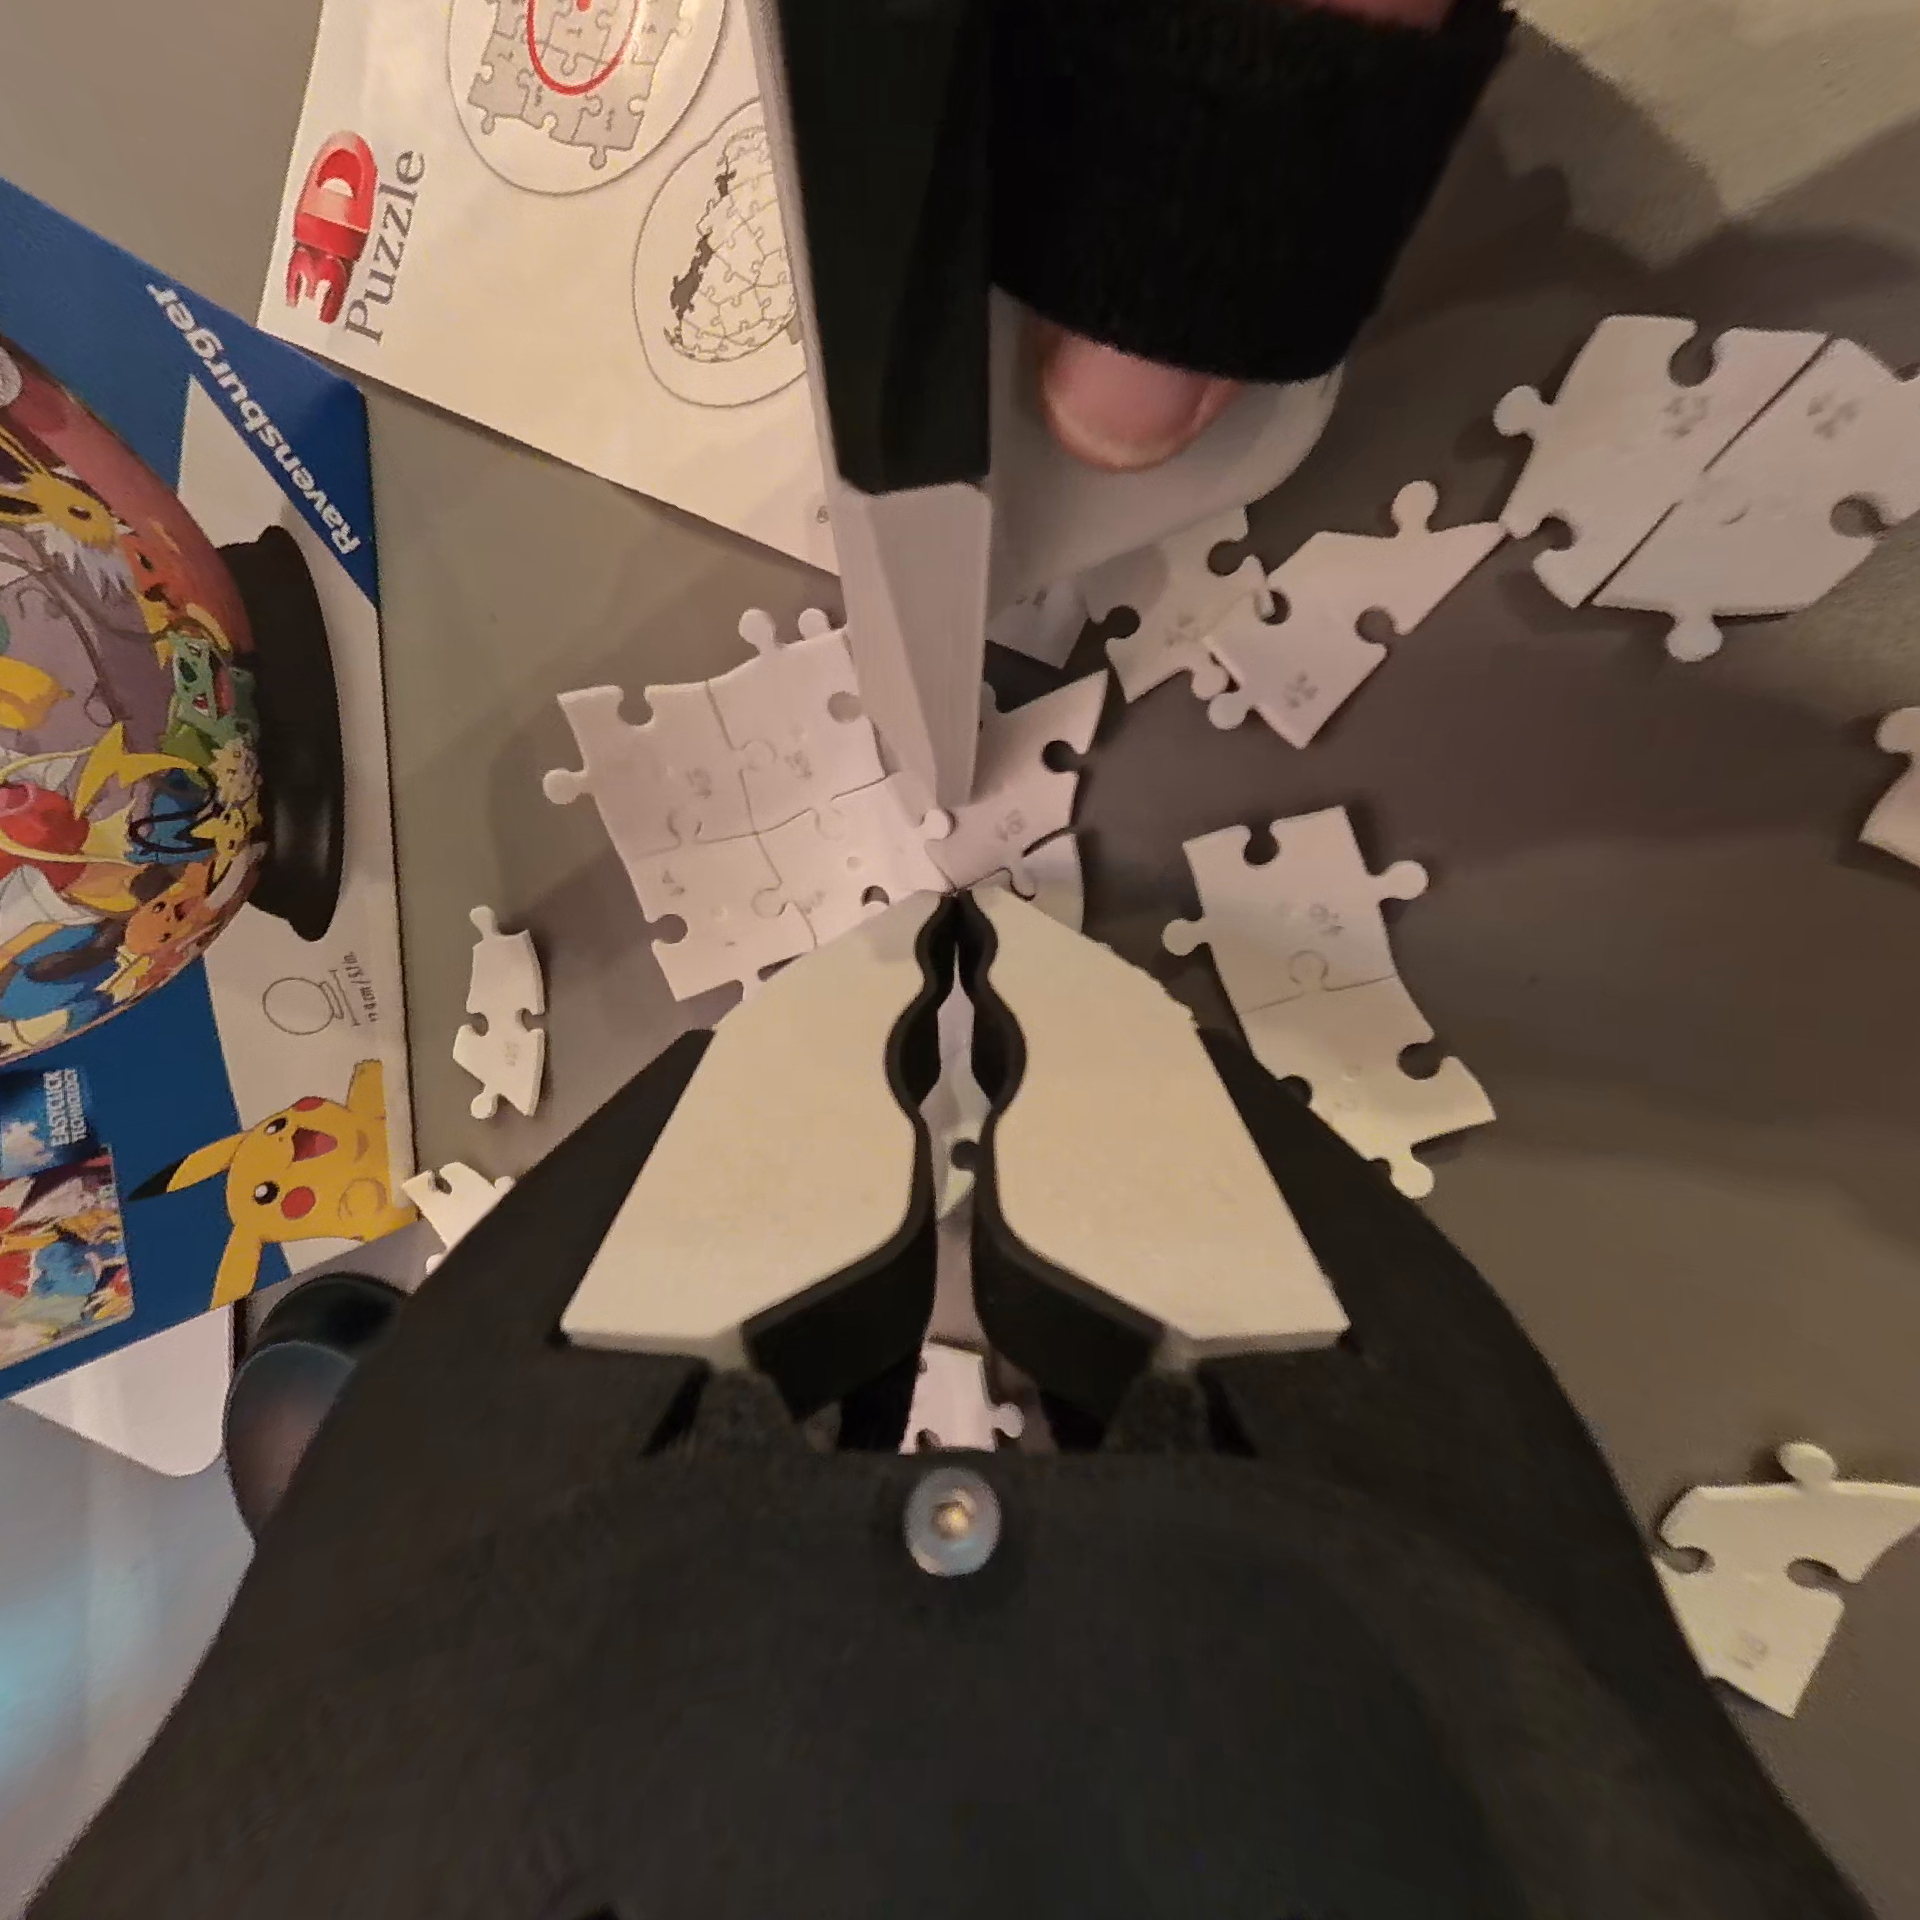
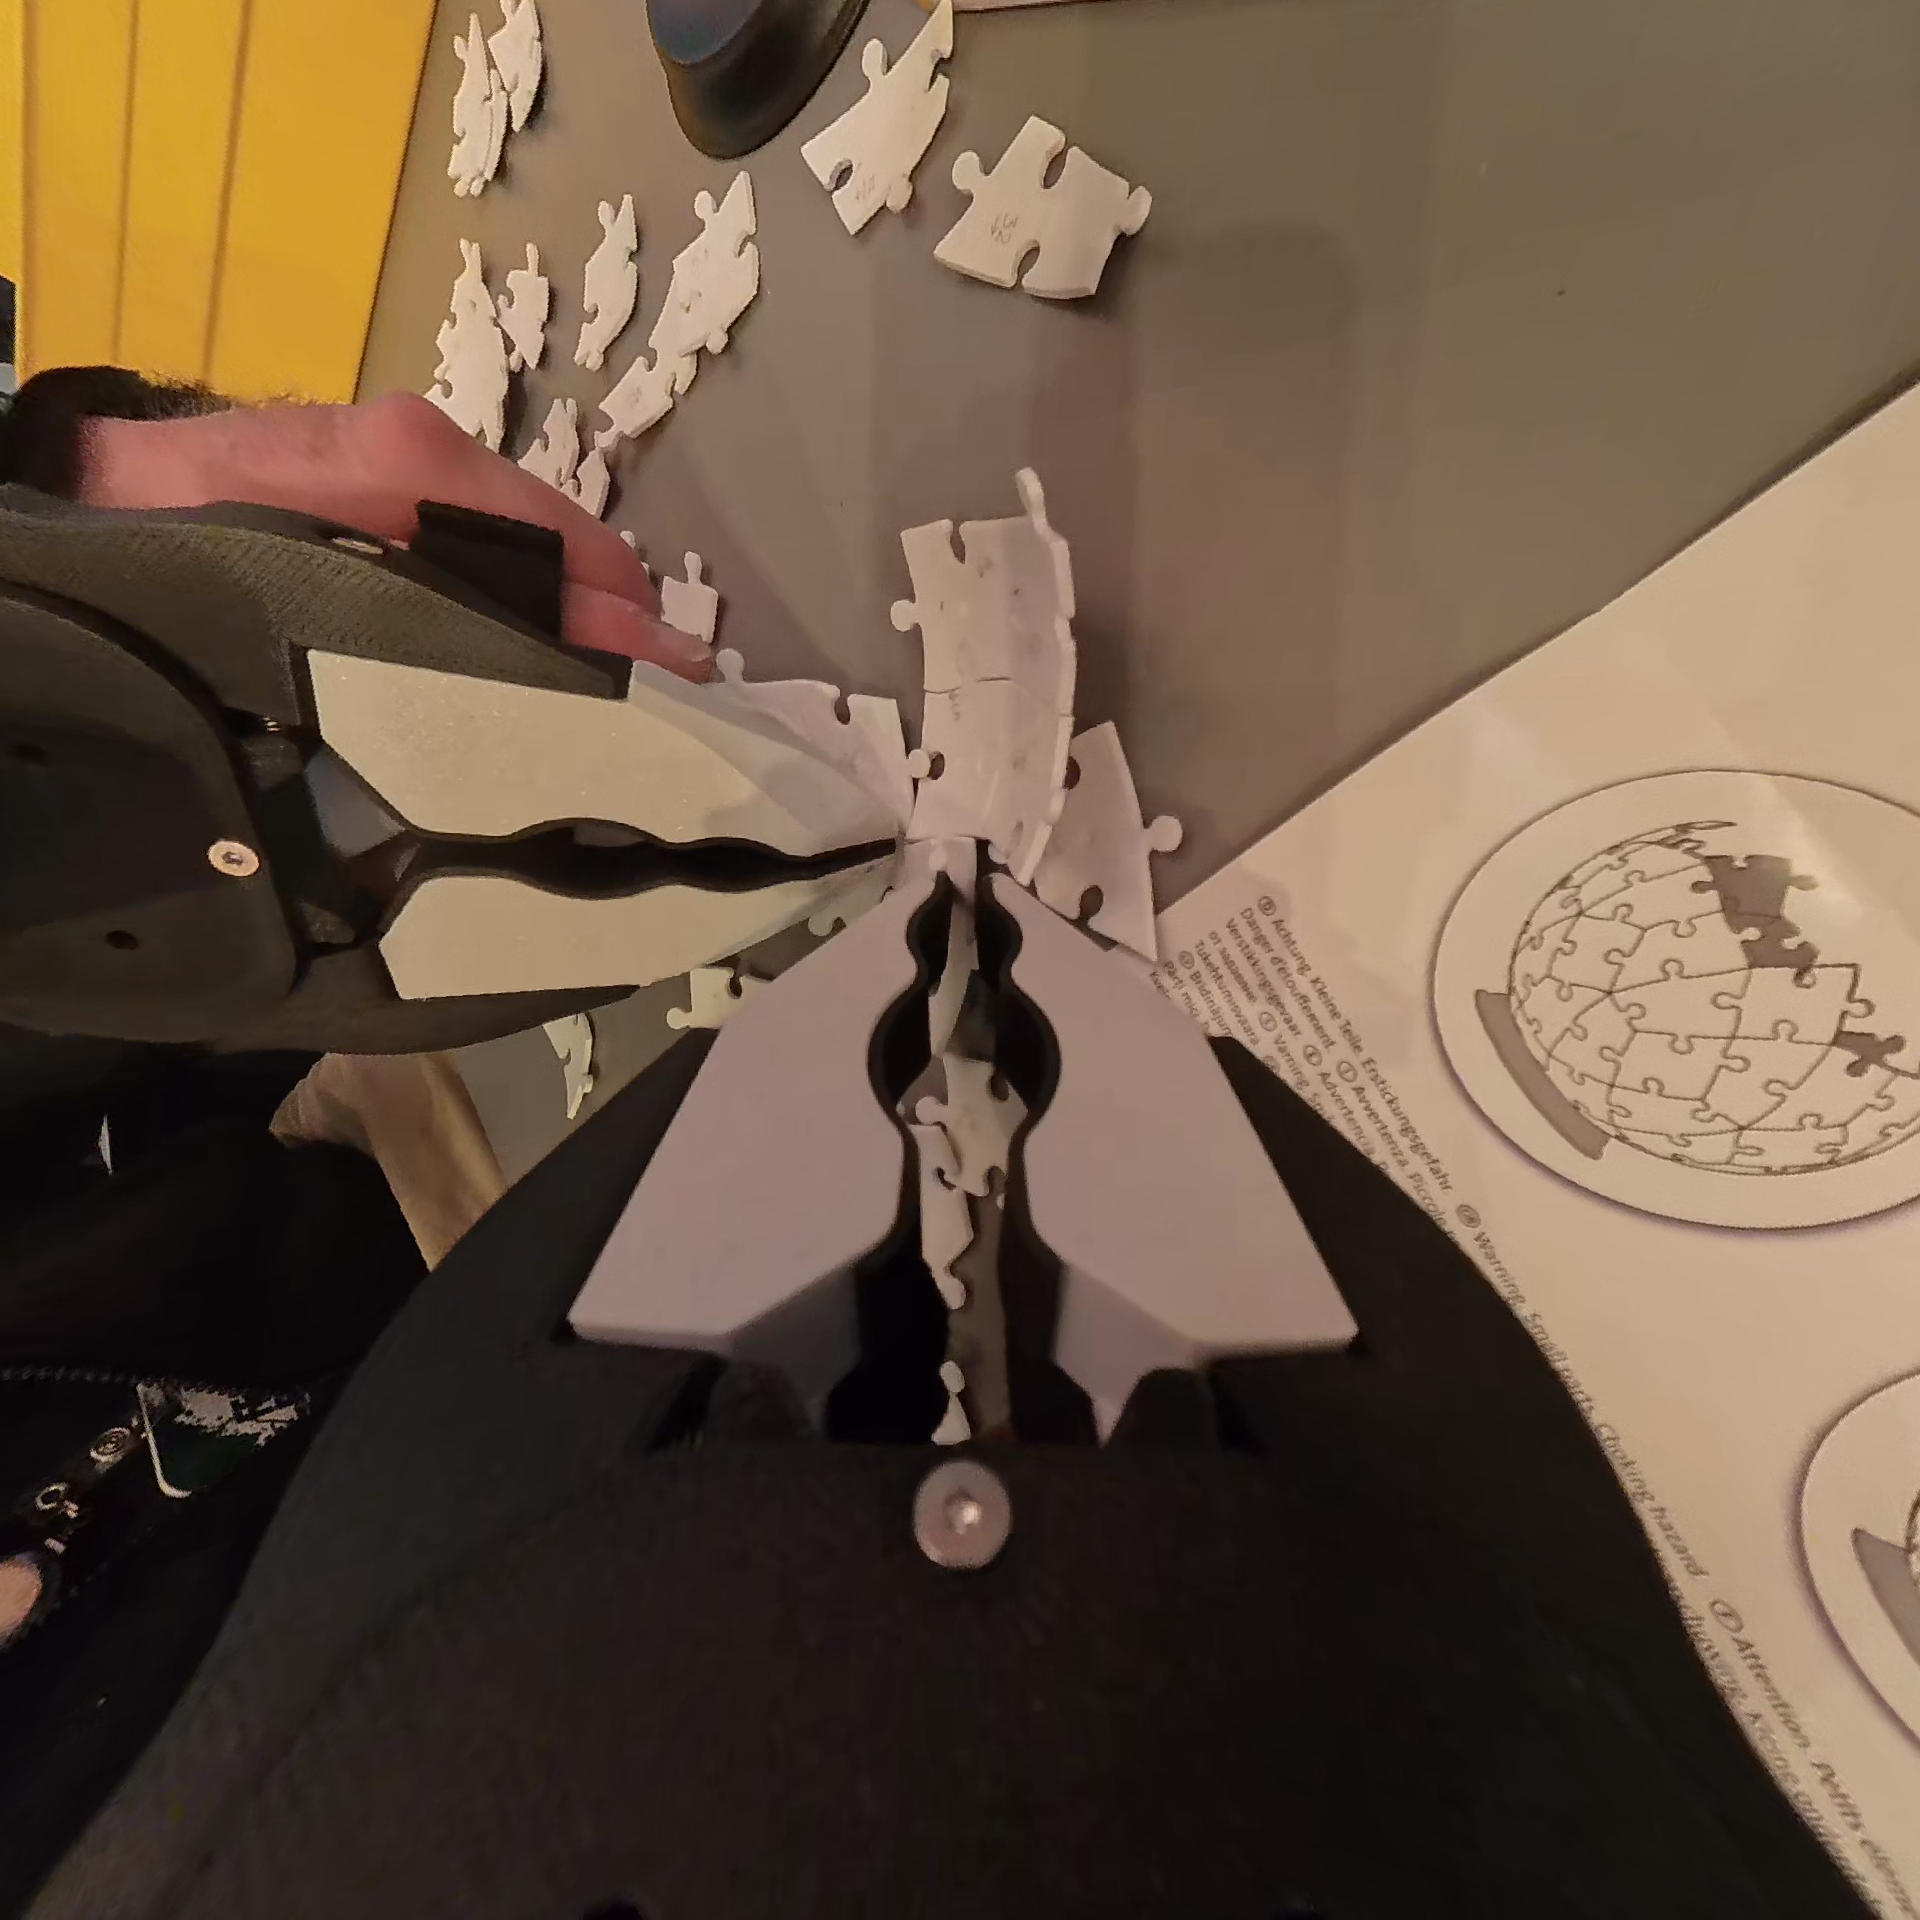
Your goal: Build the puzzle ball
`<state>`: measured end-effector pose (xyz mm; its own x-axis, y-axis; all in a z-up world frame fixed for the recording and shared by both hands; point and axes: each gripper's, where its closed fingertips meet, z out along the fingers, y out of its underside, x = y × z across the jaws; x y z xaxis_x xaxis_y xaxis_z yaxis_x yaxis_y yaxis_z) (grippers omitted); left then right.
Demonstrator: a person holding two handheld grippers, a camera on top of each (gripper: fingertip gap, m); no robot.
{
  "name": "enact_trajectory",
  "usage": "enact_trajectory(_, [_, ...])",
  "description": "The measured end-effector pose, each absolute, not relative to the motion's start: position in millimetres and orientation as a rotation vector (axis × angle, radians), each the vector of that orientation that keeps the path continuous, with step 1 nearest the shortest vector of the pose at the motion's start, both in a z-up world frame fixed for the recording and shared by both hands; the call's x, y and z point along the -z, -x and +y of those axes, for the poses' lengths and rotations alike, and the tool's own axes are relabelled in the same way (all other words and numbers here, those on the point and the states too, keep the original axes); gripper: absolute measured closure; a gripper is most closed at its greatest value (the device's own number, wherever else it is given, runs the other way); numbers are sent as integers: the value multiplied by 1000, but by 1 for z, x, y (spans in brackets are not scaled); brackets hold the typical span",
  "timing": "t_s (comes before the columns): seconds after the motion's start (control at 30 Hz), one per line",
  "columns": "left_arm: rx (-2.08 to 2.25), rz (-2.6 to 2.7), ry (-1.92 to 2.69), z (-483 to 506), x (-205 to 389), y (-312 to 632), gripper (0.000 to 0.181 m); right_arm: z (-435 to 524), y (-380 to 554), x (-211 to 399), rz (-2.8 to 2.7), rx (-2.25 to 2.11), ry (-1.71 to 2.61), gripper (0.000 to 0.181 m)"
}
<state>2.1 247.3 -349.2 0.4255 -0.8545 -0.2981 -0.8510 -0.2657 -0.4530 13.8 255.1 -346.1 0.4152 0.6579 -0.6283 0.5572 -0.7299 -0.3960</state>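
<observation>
Two hand-held grippers meet over a grey worktop (image 1: pixel 1558 1039) strewn with white, curved puzzle pieces. The left gripper (image 1: pixel 956 904) has its jaws pressed together on the edge of a joined panel of pieces (image 1: pixel 727 821), held above the worktop. The right gripper (image 2: pixel 961 883), its jaws likewise closed, pinches a single piece (image 1: pixel 1023 790) at the panel's corner, the two touching there. In the right wrist view, the left gripper (image 2: pixel 883 847) comes in from the side, a hand (image 2: pixel 447 488) on its body.

Loose pieces and small joined groups ring the grippers: a pair (image 1: pixel 1340 997) just beside the left gripper, a larger group (image 1: pixel 1704 488) farther off. A printed instruction sheet (image 1: pixel 540 260) lies near the held panel, and the blue puzzle box (image 1: pixel 177 790) lies next to it. A black stand (image 2: pixel 748 83) sits beyond the scattered pieces.
</observation>
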Motion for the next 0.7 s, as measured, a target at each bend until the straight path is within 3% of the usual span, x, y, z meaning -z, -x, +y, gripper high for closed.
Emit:
enact_trajectory(0.43, [-53,1392,2088,248,349,-4,181,253,-15,344,-1093,-1184,2540,170])
enact_trajectory(0.7, [90,1358,2185,248,350,-4,181,258,-18,348,-1129,-1027,2517,179])
